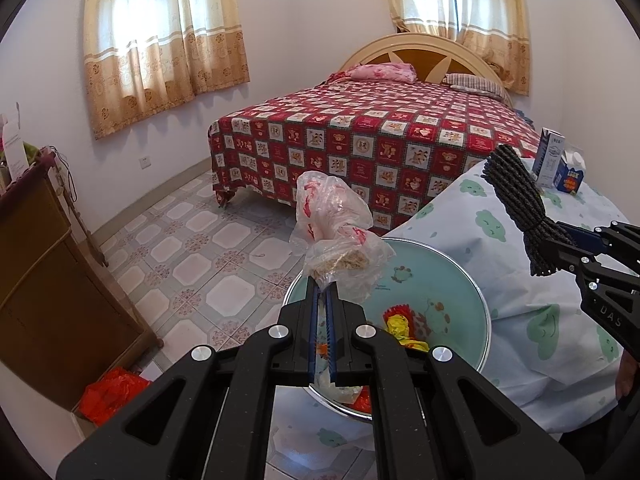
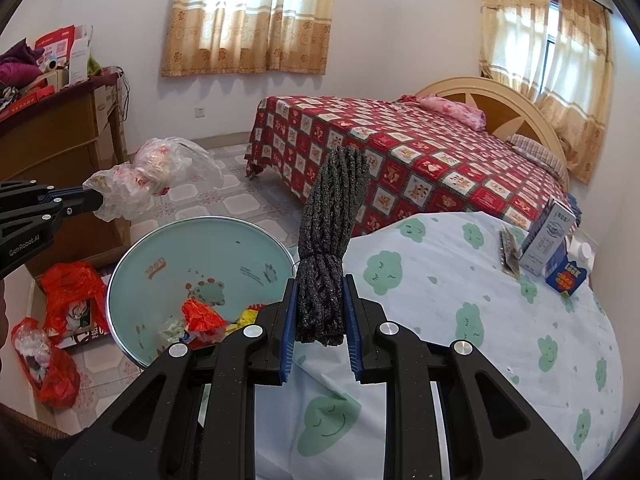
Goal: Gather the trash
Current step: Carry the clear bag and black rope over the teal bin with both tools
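Left wrist view showed the left gripper (image 1: 324, 312) with jaws pinched on a plastic bag (image 1: 334, 226) above the basin (image 1: 440, 276), while the right gripper (image 2: 320, 320) clamped a dark rope bundle (image 2: 332, 216) at 3 o'clock; each should be released squarely over the basin.

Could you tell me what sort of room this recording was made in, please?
Most likely a home bedroom: a bed with a red patchwork cover and pillows, curtained windows, and a cluttered wooden cabinet against the wall.
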### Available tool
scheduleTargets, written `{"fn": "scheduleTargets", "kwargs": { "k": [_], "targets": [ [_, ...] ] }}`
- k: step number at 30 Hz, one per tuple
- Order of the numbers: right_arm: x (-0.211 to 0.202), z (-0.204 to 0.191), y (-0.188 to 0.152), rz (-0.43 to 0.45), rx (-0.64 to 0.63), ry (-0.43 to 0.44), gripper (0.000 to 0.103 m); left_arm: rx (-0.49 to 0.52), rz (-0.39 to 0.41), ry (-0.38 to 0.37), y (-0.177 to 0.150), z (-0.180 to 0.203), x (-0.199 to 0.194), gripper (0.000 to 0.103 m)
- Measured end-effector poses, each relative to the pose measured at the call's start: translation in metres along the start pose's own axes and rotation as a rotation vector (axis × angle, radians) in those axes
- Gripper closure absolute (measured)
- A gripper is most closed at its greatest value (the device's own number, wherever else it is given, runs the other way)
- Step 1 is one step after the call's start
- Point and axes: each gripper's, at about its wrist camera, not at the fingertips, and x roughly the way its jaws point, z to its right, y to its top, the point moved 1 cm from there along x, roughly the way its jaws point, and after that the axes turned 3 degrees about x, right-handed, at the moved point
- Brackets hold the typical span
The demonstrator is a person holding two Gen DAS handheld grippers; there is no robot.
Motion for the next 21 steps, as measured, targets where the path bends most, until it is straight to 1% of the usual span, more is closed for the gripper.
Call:
{"fn": "scheduleTargets", "kwargs": {
  "k": [21],
  "targets": [
    [0.010,-0.020,0.006,-0.008,-0.039,0.028,0.081,-0.024,0.012,0.021,-0.001,-0.010,-0.005,0.099]
  ]
}}
